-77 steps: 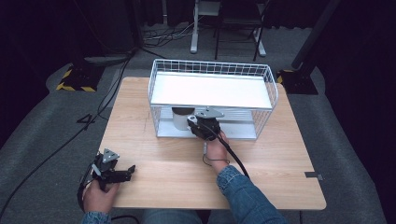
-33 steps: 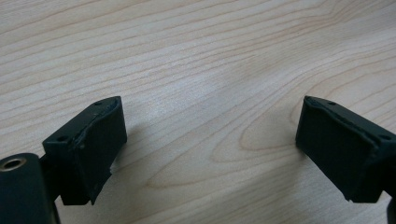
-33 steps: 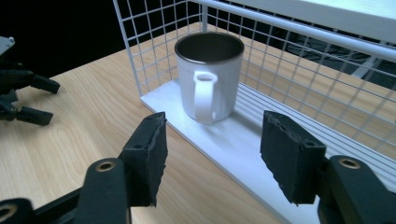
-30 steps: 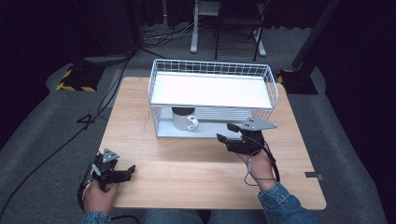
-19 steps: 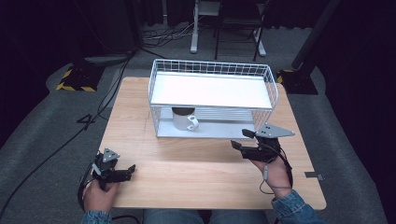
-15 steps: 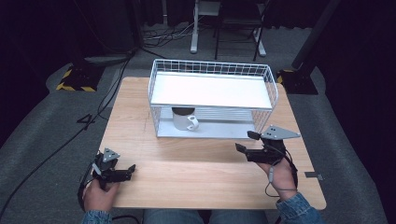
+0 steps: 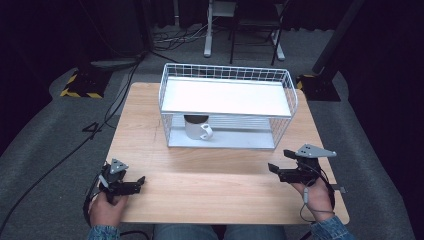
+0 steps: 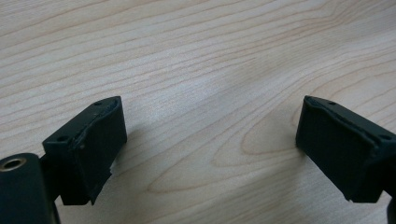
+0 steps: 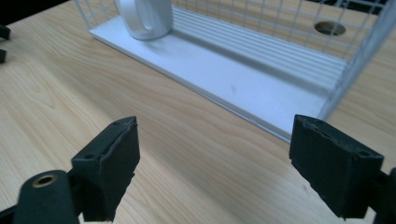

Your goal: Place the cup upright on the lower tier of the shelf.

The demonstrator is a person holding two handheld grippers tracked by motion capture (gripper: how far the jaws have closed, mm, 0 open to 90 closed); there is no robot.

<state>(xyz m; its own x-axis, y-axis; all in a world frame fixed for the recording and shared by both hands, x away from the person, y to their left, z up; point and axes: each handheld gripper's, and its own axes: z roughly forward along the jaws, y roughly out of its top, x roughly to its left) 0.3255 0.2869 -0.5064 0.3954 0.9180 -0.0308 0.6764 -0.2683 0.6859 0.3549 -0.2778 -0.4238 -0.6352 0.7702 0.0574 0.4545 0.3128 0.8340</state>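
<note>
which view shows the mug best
The high view: the whole white mug stands upright on the lower shelf of the wire rack, handle facing the person. The right gripper view catches just its lower part and handle at the top edge. The left gripper view faces bare table.

Light wooden table (image 7: 215,185), grain running left-right. White wire rack (image 7: 227,107) stands on far half, centred. White mug (image 7: 197,127) upright on rack's lower shelf, left part, handle toward near edge. Grey floor around table.
</note>
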